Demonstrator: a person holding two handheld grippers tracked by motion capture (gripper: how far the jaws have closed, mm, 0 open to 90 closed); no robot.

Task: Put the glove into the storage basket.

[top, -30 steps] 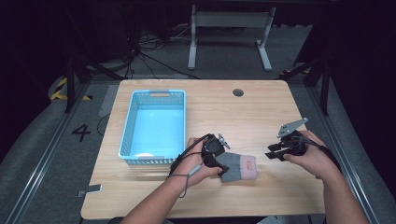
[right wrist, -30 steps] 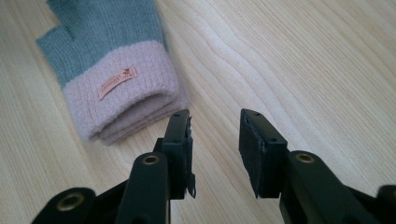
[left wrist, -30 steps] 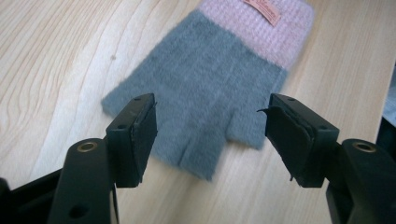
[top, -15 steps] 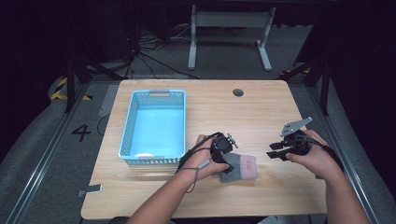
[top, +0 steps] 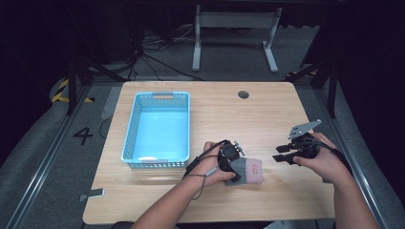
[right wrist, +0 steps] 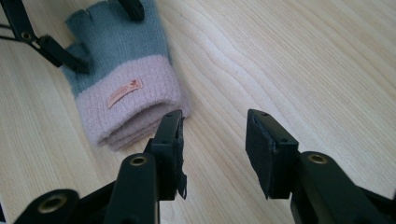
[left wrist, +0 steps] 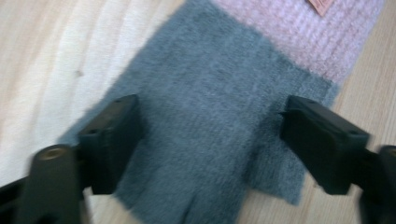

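Shifted right along the table (top: pixel 286 114), my left gripper (left wrist: pixel 210 135) straddled the grey-and-pink glove (top: pixel 248 171) with jaws wide, likely set to pinch, while my right gripper (right wrist: pixel 212 140) waited nearby, jaws apart and empty.

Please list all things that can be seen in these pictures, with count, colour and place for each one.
Glove: one, grey with a pink cuff and a small label, lying flat on the table near its front edge, between the two grippers.
Basket: one, light blue plastic, on the left part of the table, nothing seen inside.
Table: one, light wood, with a small round hole near its far edge.
Left gripper: one, black, fingers open on either side of the grey part of the glove.
Right gripper: one, black, open, over bare wood just beside the pink cuff.
Hands: two, each holding a gripper, coming from the near side.
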